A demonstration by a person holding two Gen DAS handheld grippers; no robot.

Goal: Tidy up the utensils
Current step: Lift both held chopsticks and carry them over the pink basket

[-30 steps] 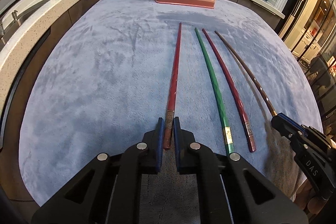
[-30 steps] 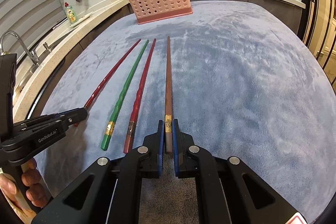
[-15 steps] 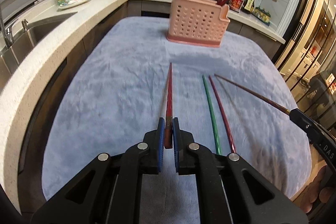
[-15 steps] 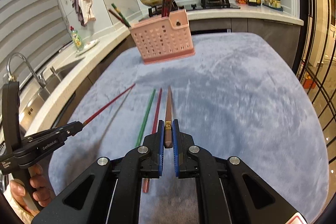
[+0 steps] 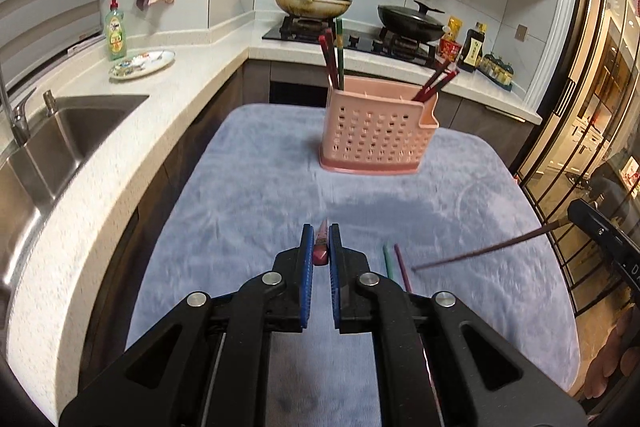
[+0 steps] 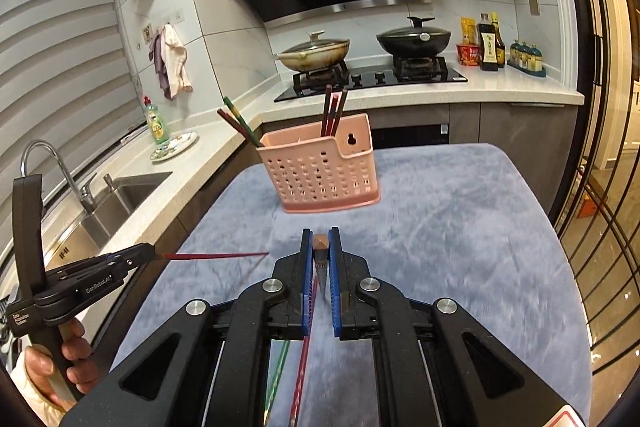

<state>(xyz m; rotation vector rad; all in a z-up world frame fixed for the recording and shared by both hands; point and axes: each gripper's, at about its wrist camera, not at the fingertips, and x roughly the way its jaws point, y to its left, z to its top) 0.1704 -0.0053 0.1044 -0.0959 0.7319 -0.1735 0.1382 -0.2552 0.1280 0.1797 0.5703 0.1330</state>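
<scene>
My left gripper (image 5: 319, 251) is shut on a red chopstick (image 5: 321, 247), held in the air and seen end-on; the same red chopstick (image 6: 216, 256) juts from the left gripper (image 6: 150, 254) in the right wrist view. My right gripper (image 6: 320, 259) is shut on a brown chopstick (image 6: 320, 259), also raised; this brown chopstick (image 5: 484, 251) crosses the right of the left wrist view. A green chopstick (image 5: 387, 261) and a dark red chopstick (image 5: 401, 267) lie on the blue cloth (image 5: 248, 187). The pink perforated holder (image 5: 376, 131) stands at the far end with several chopsticks in it.
A white counter with a steel sink (image 5: 64, 135) and tap (image 6: 60, 163) runs along the left. Dish soap (image 5: 116, 31) and a plate (image 5: 142, 63) sit beyond it. Pans (image 6: 414, 37) stand on the stove behind the holder. A glass door (image 5: 592, 107) is at the right.
Both grippers lifted their chopsticks off the cloth and rose, tilting up so the holder and kitchen wall came into view. The green and dark red chopsticks stayed on the cloth.
</scene>
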